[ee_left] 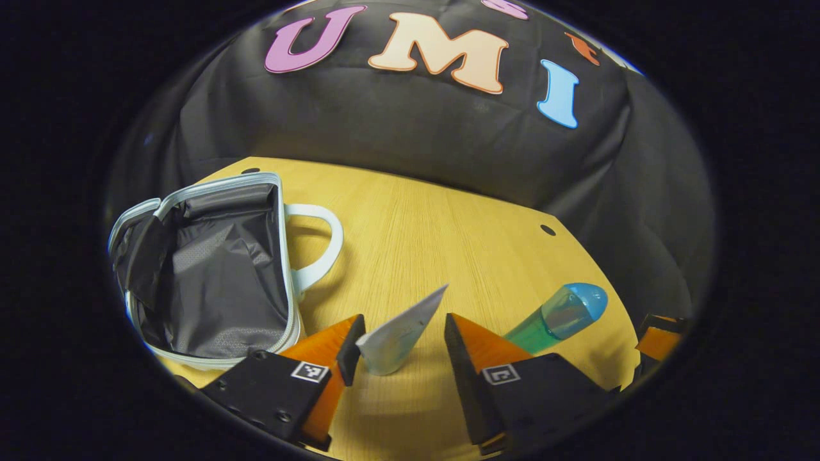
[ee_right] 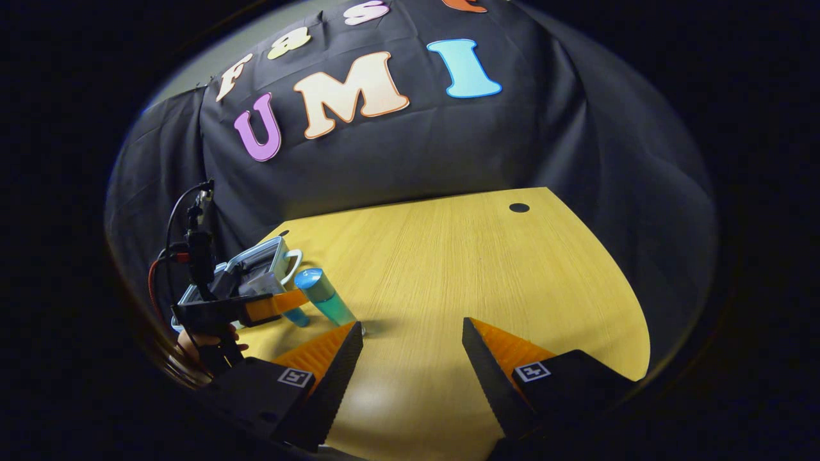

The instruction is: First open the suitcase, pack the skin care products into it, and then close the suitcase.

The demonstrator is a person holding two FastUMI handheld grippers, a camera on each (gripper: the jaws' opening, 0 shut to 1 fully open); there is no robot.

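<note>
The suitcase [ee_left: 211, 275] lay open near the desk's [ee_left: 435, 230] left edge, its dark lining showing and its white handle [ee_left: 320, 246] toward the middle; the left claw [ee_left: 400, 346] stood spread, a pale tube [ee_left: 400, 336] between its fingers, touching the left one while the right stood clear; a green bottle with a blue cap [ee_left: 560, 317] lay just beside it toward the right edge; the right claw [ee_right: 410, 358] hung released over bare desk.
</note>
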